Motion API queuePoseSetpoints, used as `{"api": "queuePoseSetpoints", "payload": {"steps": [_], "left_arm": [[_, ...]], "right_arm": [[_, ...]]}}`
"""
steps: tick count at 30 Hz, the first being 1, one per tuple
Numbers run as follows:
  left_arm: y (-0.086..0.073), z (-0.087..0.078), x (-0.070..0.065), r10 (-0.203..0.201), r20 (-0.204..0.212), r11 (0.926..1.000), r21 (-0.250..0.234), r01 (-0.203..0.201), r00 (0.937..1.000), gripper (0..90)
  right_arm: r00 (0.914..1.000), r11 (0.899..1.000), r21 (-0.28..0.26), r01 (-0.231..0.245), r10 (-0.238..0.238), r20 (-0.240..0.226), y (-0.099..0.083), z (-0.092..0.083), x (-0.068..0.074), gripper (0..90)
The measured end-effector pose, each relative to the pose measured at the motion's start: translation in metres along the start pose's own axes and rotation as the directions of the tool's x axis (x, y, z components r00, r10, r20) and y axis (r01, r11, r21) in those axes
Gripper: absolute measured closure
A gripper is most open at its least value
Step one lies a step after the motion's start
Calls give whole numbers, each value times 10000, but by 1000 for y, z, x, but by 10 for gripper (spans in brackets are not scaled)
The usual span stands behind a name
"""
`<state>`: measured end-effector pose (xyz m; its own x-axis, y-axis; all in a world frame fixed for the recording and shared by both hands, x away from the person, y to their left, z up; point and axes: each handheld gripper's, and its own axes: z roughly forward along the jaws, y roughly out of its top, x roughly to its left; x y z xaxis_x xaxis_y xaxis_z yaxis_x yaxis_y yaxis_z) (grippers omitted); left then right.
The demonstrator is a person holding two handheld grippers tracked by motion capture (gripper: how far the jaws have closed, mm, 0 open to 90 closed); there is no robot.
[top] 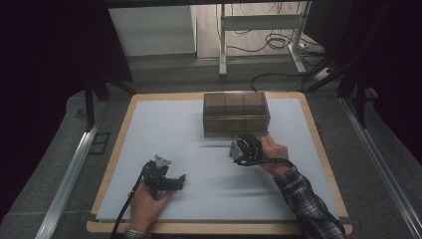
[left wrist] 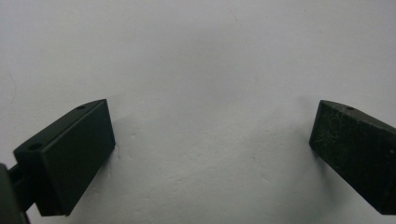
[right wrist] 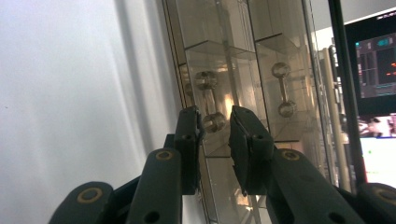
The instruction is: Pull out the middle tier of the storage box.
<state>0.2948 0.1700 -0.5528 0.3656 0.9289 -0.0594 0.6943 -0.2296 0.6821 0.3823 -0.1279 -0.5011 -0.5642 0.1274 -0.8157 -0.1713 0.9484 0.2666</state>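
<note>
A clear plastic drawer box stands at the far middle of the white mat. My right gripper, rolled on its side, is at the box's front. In the right gripper view the box front is close, and the right gripper has its jaws narrowly apart around the lower knob of a clear drawer handle; the pads stand close to the knob without clearly pressing it. My left gripper rests low on the mat near the front, and in its own view the left gripper is wide open over bare mat.
A second clear handle sits on the neighbouring drawer. A lit monitor shows beyond the box. The wooden board's edge frames the mat. A desk frame and cables stand on the floor behind.
</note>
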Motion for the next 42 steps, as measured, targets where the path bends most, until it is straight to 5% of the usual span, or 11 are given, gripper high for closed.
{"api": "queuePoseSetpoints", "payload": {"steps": [6,16,26,29,31,42], "left_arm": [[0,0,0,-3,-4,10000,1,3,10000,0],[0,0,1,88,-2,10000,44,-88,10000,0],[0,0,0,54,7,10000,34,-54,10000,0],[0,0,0,55,7,10000,36,-55,10000,0],[0,0,0,55,6,10000,33,-55,10000,0],[0,0,0,55,8,10000,35,-55,10000,0]], "right_arm": [[9958,9986,-272,-458,435,-810,-1,-3,-12,725],[9714,9889,-661,-1334,1172,-2066,-6,-5,-34,721],[9122,9642,-661,-2570,2194,-3461,-17,-3,-61,704],[9010,9599,-634,-2731,2321,-3665,-20,-2,-69,703],[8827,9572,-545,-2841,2390,-4048,-22,0,-74,703],[8393,9587,-95,-2844,2442,-4857,-36,11,-93,695]]}}
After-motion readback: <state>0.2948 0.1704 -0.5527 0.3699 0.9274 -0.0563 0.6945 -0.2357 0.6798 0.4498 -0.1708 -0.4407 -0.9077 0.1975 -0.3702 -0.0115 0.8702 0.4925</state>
